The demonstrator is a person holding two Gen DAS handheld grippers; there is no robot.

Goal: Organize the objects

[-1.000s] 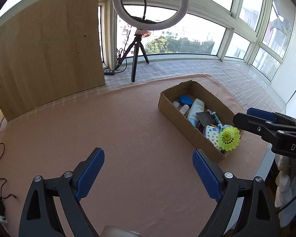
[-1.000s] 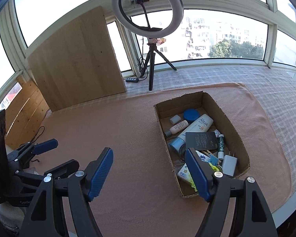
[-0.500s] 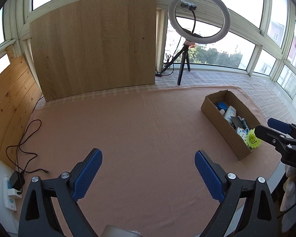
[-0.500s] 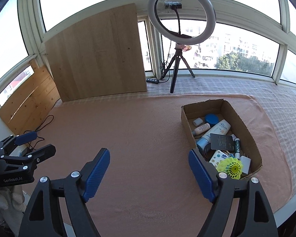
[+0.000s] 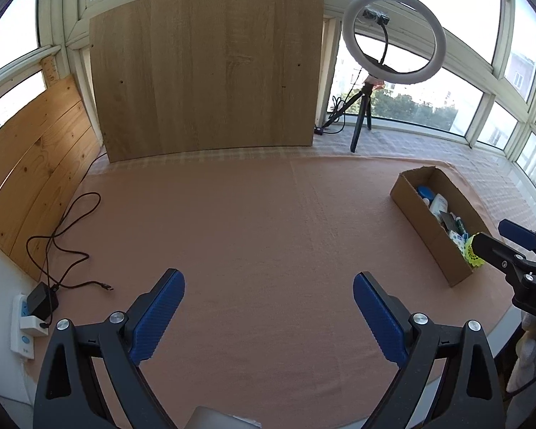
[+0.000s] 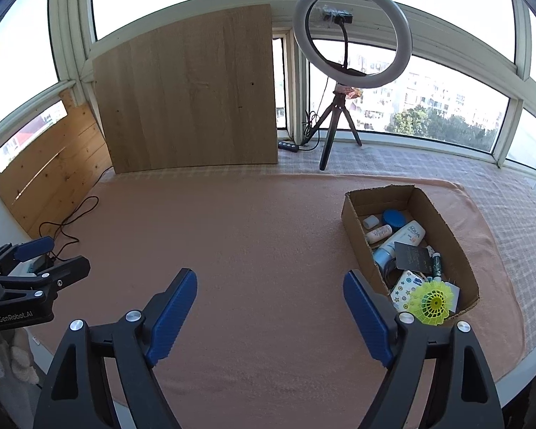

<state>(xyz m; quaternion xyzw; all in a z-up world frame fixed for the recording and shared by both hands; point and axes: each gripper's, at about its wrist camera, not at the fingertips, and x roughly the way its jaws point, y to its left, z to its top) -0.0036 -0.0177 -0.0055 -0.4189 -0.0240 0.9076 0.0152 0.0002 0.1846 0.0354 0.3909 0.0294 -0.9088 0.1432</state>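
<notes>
Both tools have drawn back from the brown cardboard box (image 6: 353,214), which now sits farther off toward the right of each view than a second ago. It rests on the peach cloth-covered worktop (image 6: 253,236), packed with a neon-yellow plastic shuttlecock (image 6: 433,302) at its near end, a white sunscreen tube (image 6: 409,233) and a round blue lid (image 6: 393,217). Held over bare cloth, the left tool (image 5: 269,312) has its blue pads spread wide with nothing between them. Likewise empty, the right tool (image 6: 269,307) has jaws that are opening. A white ring light on a black tripod (image 6: 352,34) stands by the window.
</notes>
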